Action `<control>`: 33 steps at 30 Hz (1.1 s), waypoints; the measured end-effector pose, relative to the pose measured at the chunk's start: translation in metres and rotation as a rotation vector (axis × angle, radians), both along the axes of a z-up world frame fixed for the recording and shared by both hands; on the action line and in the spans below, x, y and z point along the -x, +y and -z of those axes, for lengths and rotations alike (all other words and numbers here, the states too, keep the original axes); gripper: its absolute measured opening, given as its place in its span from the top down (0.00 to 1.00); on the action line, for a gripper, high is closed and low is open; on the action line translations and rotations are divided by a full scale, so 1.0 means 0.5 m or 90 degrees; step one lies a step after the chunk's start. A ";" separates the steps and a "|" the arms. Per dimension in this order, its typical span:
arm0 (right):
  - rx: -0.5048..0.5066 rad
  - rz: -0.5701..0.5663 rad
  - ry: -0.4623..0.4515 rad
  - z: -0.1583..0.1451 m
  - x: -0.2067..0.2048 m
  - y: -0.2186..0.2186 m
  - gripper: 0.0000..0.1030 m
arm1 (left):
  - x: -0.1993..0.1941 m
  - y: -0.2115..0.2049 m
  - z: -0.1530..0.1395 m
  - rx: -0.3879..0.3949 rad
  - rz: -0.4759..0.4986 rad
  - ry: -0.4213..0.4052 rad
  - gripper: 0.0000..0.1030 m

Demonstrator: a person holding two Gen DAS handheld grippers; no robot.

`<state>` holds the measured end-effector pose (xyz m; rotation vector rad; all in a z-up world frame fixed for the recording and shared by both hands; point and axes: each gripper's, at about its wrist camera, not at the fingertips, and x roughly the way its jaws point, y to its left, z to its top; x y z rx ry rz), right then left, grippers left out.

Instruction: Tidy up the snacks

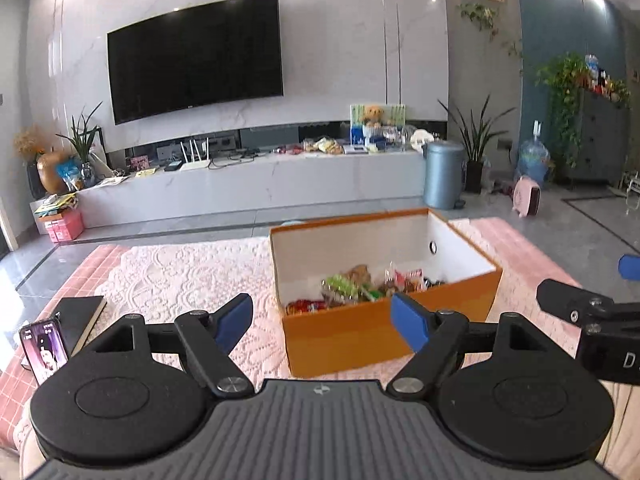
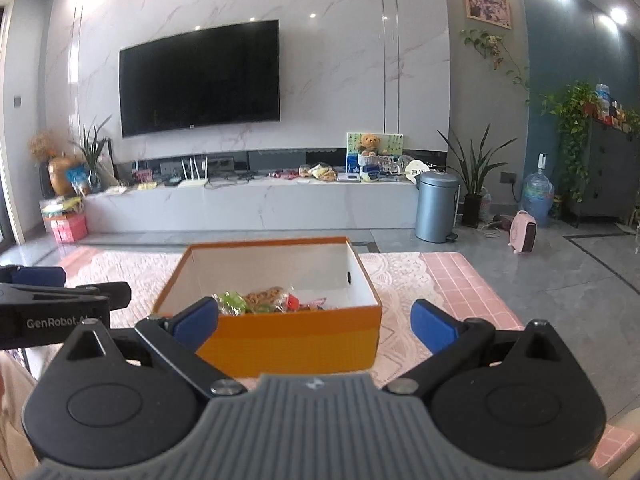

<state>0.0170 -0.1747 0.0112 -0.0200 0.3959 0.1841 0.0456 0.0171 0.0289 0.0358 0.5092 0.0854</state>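
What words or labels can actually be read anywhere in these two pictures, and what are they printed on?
"GenRobot.A", the rest cut off: on the side of the left gripper, seen from the right wrist.
"D", the rest cut off: on the right gripper, at the left wrist view's edge.
Phone screen text: too small to read.
Snack packets in the orange box: print too blurred.

Wrapped snacks (image 1: 360, 286) heaped in open orange box (image 1: 384, 332), white-lined.
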 end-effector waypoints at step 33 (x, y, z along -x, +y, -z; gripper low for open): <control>0.008 0.027 0.084 0.066 -0.047 0.011 0.04 | 0.003 0.007 0.058 0.004 0.027 0.064 0.11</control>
